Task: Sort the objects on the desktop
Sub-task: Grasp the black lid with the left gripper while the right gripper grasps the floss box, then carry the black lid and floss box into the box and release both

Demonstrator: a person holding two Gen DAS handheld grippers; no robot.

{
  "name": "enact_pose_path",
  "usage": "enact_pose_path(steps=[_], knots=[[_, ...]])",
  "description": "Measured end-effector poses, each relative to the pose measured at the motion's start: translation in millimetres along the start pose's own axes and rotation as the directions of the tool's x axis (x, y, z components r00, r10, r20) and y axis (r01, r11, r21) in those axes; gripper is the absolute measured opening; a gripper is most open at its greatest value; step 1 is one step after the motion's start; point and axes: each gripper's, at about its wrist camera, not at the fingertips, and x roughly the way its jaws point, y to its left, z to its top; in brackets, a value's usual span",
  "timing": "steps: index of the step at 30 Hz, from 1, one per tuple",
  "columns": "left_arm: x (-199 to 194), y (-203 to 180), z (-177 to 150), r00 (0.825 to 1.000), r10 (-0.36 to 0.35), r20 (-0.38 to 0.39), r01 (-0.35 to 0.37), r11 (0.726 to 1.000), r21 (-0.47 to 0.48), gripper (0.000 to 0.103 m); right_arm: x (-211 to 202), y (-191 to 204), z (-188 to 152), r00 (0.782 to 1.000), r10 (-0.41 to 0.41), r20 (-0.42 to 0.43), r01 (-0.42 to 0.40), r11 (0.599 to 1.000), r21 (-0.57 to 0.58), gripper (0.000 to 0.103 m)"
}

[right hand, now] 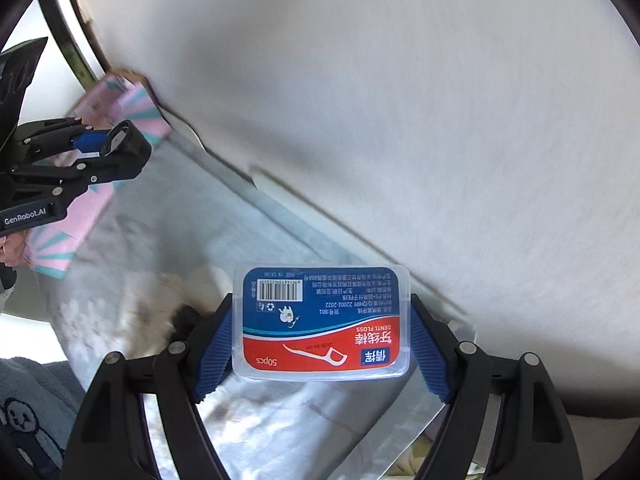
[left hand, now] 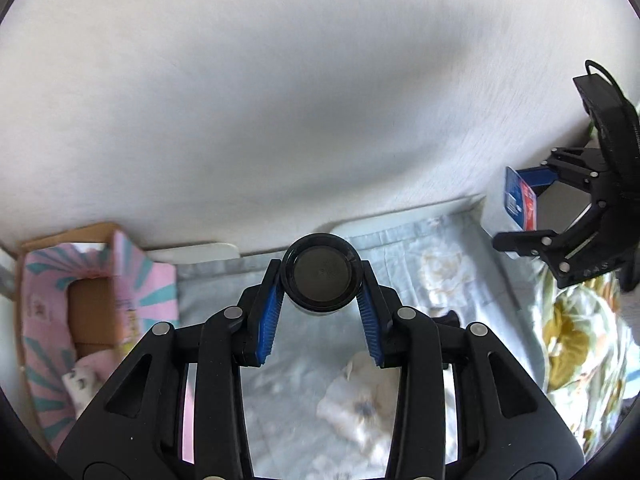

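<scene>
Floss box (right hand: pixel 326 322) pinched between right gripper (right hand: pixel 320 344) jaws; left gripper (left hand: pixel 320 300) jaws pinch black jar (left hand: pixel 320 276).

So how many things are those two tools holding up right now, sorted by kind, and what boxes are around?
Round black containers: 1, in the left tool
Clear dental floss boxes with a blue and red label: 1, in the right tool
Pink cardboard boxes, open: 1, on the patterned cloth
Total: 3
</scene>
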Motion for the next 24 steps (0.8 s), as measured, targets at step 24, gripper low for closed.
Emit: enact_pose_path(steps=[24], knots=[[-166, 156, -120, 0.948, 0.317, 0.029, -0.294, 0.906, -0.305, 0.033, -21, 235, 181, 0.958, 0.258, 0.123, -0.189, 0.894, -0.407, 0.076]])
